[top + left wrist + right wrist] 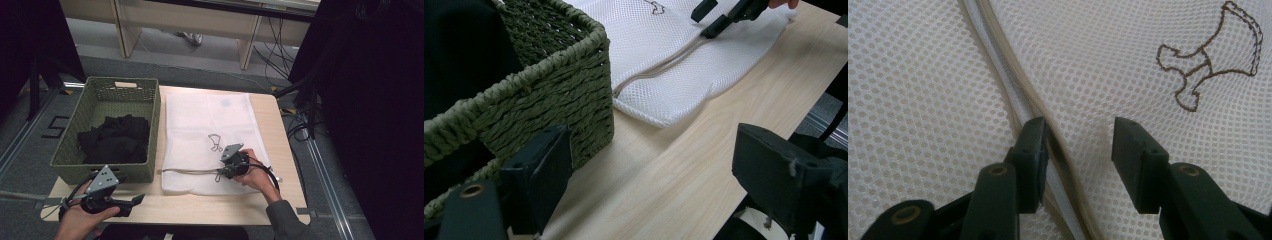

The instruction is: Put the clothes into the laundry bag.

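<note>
Jaws of right gripper (1078, 150) apart over mesh bag (923, 100) zipper (998, 65).

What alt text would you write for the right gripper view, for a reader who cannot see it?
The right gripper is open over a white mesh laundry bag, one of its black fingers resting on the bag's beige zipper. An outline emblem is stitched on the mesh at upper right.
</note>
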`<state>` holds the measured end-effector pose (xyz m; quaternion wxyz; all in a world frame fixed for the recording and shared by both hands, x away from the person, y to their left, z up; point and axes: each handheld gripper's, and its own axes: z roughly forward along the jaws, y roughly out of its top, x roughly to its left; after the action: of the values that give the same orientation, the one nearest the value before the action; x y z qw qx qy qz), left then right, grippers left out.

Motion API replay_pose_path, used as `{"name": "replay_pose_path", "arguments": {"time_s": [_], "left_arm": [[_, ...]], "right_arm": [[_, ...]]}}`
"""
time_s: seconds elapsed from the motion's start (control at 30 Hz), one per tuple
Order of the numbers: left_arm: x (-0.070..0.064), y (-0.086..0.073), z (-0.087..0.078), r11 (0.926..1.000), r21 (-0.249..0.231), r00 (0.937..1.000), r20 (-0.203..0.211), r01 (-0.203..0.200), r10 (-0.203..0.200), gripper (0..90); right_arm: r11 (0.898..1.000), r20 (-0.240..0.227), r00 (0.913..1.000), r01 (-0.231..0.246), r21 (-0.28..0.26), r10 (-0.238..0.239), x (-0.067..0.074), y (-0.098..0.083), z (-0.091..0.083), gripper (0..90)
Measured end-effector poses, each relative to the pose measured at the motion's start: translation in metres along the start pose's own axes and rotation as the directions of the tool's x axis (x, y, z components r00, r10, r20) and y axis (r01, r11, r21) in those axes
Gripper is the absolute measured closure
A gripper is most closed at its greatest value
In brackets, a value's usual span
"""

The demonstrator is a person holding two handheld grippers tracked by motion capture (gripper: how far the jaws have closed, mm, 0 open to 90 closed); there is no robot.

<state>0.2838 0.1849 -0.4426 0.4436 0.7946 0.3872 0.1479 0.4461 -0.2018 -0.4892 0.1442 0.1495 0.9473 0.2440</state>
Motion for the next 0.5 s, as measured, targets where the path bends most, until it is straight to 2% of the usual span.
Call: {"name": "replay_pose_path", "arguments": {"time_s": [0.1,0.17,0.2,0.23,0.3,0.33,0.4,0.5], "left_arm": [[0.0002,0.0004,0.0002,0.9998,-0.001,0.9998,0.005,-0.018,0.018,15.6],[0.0002,0.0004,0.0003,0.9999,0.0,0.9998,0.004,-0.017,0.017,15.6],[0.0007,0.0004,0.0001,0.9998,-0.003,0.9998,0.006,-0.019,0.019,15.6],[0.0007,0.0004,0.0001,0.9998,-0.003,0.9998,0.006,-0.019,0.019,15.7],[0.0011,0.0005,-0.0002,0.9998,-0.001,0.9998,0.001,-0.021,0.021,15.7],[0.0011,0.0005,-0.0002,0.9998,-0.001,0.9998,0.001,-0.021,0.021,15.6],[0.0,0.0005,0.0,0.9998,-0.008,0.9998,0.005,-0.019,0.02,15.7],[0.0004,0.0008,0.0001,0.9997,-0.01,0.9997,0.007,-0.022,0.022,15.8]], "right_arm": [[1.0,0.005,0.9999,-0.011,-0.015,0.011,-0.0006,-0.0004,0.0013,57.2],[1.0,-0.005,0.9999,-0.013,-0.015,0.013,-0.0018,-0.0002,0.0032,63.8],[1.0,-0.03,0.9993,-0.022,-0.022,0.021,-0.0024,0.0,0.0042,70.3],[0.999,-0.05,0.9987,-0.012,-0.031,0.01,-0.0033,-0.0001,0.0048,73.4],[0.999,-0.067,0.9974,-0.027,-0.033,0.025,-0.0024,0.0,0.0052,78.6],[0.999,-0.067,0.9974,-0.027,-0.033,0.025,-0.0024,0.0,0.0052,78.6],[0.999,-0.083,0.9958,-0.041,-0.025,0.039,-0.0005,0.0021,0.0059,84.8],[0.999,-0.08,0.9968,-0.008,-0.032,0.005,-0.0015,0.0048,0.0064,87.1]]}}
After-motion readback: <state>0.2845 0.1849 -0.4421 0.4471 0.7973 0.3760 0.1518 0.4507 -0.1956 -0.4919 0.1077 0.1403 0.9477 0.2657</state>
